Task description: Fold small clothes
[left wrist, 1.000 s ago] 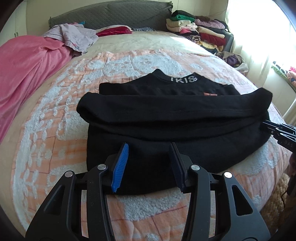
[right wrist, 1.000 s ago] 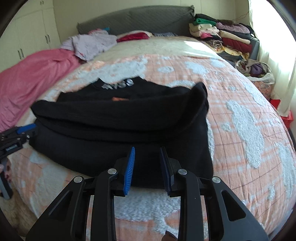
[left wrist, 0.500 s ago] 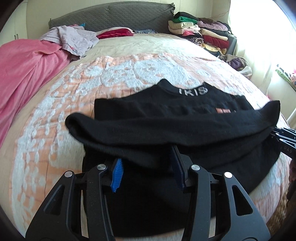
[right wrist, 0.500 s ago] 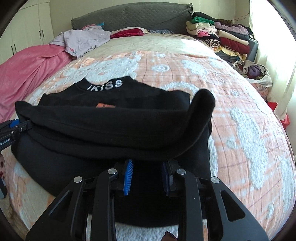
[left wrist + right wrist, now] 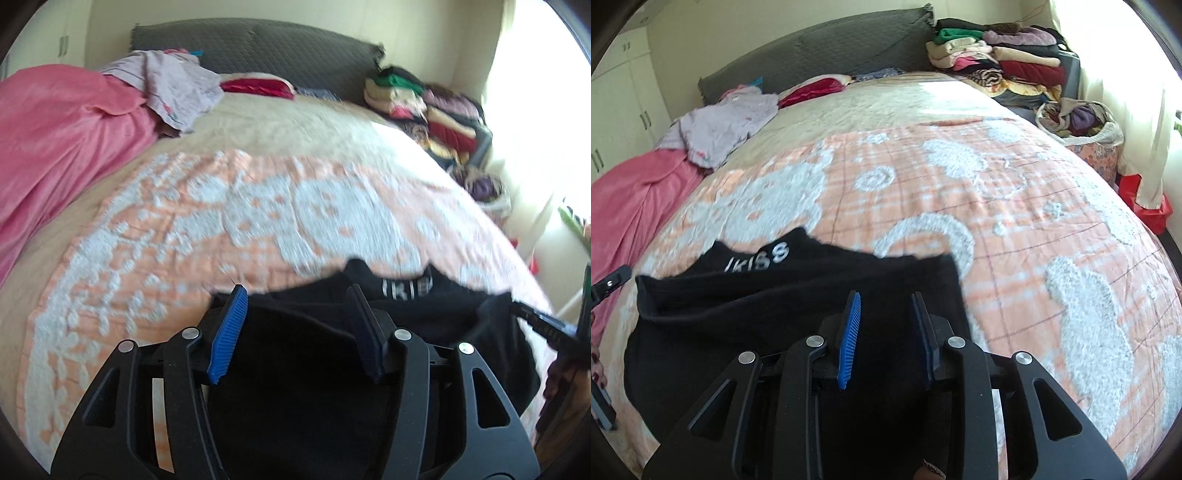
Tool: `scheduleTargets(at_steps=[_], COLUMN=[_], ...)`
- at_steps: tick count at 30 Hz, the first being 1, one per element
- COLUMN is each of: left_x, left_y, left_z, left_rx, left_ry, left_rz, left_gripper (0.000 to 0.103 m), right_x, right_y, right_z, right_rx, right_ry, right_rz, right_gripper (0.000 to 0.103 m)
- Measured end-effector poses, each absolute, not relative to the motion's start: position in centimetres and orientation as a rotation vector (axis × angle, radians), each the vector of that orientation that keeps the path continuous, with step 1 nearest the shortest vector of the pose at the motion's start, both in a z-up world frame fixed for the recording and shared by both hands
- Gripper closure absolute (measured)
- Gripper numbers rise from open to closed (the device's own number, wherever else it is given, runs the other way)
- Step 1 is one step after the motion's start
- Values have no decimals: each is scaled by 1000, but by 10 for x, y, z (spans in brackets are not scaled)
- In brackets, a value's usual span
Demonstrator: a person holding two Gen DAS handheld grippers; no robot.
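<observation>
A black sweater [image 5: 783,306] with white letters on its collar lies folded near the front edge of the bed; it also shows in the left wrist view [image 5: 306,354]. My left gripper [image 5: 295,306] is open over the sweater's left part, its blue pads [image 5: 227,332] apart with black cloth below them. My right gripper [image 5: 886,314] is open over the sweater's right part. Whether the pads touch the cloth is hidden. The right gripper's tip shows at the right edge of the left wrist view [image 5: 543,321].
The bed carries an orange and white cover [image 5: 997,206]. A pink blanket [image 5: 55,140] and a lilac garment [image 5: 173,85] lie at the left. Stacked folded clothes [image 5: 1001,62] sit at the far right by the grey headboard [image 5: 258,48]. A bag of clothes [image 5: 1078,122] stands beside the bed.
Both grippers have moved forward over the sweater toward the collar and closer to it. The sweater now fills the lower part of both views. Both grippers stay open.
</observation>
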State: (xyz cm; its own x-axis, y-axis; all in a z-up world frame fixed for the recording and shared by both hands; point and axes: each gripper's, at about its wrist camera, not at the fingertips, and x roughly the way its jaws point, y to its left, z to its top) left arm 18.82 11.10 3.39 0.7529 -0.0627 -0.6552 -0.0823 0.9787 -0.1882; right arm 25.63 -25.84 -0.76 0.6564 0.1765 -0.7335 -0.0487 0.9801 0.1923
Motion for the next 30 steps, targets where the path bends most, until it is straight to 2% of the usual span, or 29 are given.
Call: scheduleTargets(at_steps=[4, 7, 10, 20, 21, 22, 23, 24, 25, 27, 30], left_x=[184, 179, 175, 188, 189, 191, 192, 193, 193, 191, 185], left_y=[131, 143, 152, 145, 144, 144, 143, 143, 143, 143, 144], left_z=[37, 24, 5, -16, -17, -19, -21, -23, -24, -22, -15], left_rx=[-246, -265, -275, -245, -242, -239, -239, -241, -250, -254, -247], left_ry=[707, 734, 776, 842, 844, 851, 858, 864, 867, 860, 839], left_rz=[45, 64, 74, -10, -15, -19, -22, -25, -33, -47, -58], left_gripper=[53, 53, 53, 55, 57, 67, 81, 86, 91, 97, 98], right_x=[253, 250, 249, 272, 274, 275, 276, 275, 274, 271, 266], right_y=[-273, -280, -282, -267, -267, -266, -267, -267, -268, -272, -279], right_z=[0, -3, -9, -29, -31, -34, -37, -38, -39, -37, -28], right_rx=[165, 155, 122, 53, 49, 50, 59, 70, 80, 105, 158], right_ry=[821, 832, 854, 915, 920, 928, 938, 938, 935, 924, 905], right_rz=[108, 105, 113, 172, 177, 181, 187, 191, 193, 200, 213], right_gripper=[76, 65, 61, 61, 61, 64, 70, 81, 84, 91, 93])
